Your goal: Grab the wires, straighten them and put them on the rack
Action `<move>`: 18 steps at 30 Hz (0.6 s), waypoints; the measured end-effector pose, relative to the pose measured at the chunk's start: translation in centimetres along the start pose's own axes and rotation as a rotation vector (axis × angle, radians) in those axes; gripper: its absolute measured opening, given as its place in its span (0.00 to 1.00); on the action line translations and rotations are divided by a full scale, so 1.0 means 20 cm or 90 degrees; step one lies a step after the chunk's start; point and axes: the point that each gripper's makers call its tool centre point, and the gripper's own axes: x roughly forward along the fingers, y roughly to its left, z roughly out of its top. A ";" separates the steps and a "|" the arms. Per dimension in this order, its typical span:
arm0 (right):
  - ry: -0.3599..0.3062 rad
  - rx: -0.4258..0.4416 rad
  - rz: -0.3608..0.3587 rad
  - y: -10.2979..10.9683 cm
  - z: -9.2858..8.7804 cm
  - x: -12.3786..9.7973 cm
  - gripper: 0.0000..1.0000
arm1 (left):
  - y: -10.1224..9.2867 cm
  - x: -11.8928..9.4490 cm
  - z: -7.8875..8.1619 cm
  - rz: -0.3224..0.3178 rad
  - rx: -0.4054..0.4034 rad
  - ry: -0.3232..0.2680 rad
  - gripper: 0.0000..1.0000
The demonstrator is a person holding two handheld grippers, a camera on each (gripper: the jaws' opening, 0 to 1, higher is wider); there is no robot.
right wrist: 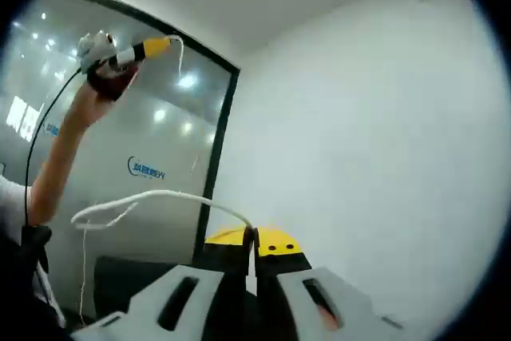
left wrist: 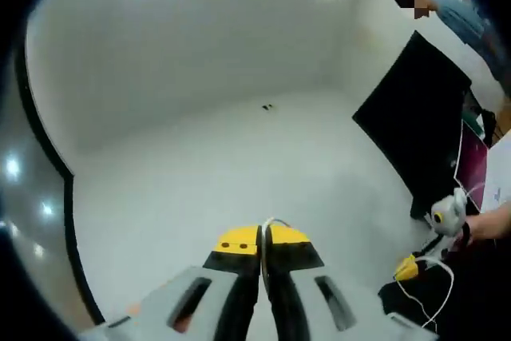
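Observation:
My left gripper point(left wrist: 262, 237) is shut, and a thin white wire point(left wrist: 270, 220) peeks out between its yellow tips. In the right gripper view it is raised high at the upper left point(right wrist: 160, 44), held by a hand, with wire trailing from its tips. My right gripper point(right wrist: 254, 239) is shut on the same white wire point(right wrist: 160, 196), which arcs left, loops and hangs down. In the left gripper view the right gripper point(left wrist: 407, 267) sits low at the right, with a slack loop of wire below it.
A black board point(left wrist: 415, 117) leans at the right, and a person point(left wrist: 455, 9) stands beyond it. A glass partition with a black frame point(right wrist: 219, 157) meets a white wall. A person's arm point(right wrist: 60, 157) and a black cable run down the left.

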 end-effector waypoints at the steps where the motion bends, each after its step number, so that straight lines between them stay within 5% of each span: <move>1: -0.004 -0.029 0.002 0.00 0.07 0.03 0.01 | 0.21 0.08 -0.08 -0.002 -0.011 0.018 0.00; 5: -0.015 -0.137 -0.011 -0.04 0.38 0.18 0.01 | 0.40 0.25 -0.25 0.041 -0.010 0.063 0.00; 9: -0.085 -0.235 -0.072 -0.15 0.86 0.32 0.01 | 0.55 0.31 -0.19 0.089 -0.014 0.021 0.00; 11: -0.116 -0.186 -0.071 -0.14 1.01 0.37 0.01 | 0.60 0.29 -0.16 0.115 0.003 0.006 0.00; 15: -0.081 -0.139 -0.009 0.02 1.03 0.47 0.01 | 0.63 0.24 -0.22 0.106 -0.030 0.035 0.00; 18: -0.066 -0.155 0.043 0.20 0.93 0.56 0.01 | 0.66 0.15 -0.33 0.119 0.025 0.064 0.00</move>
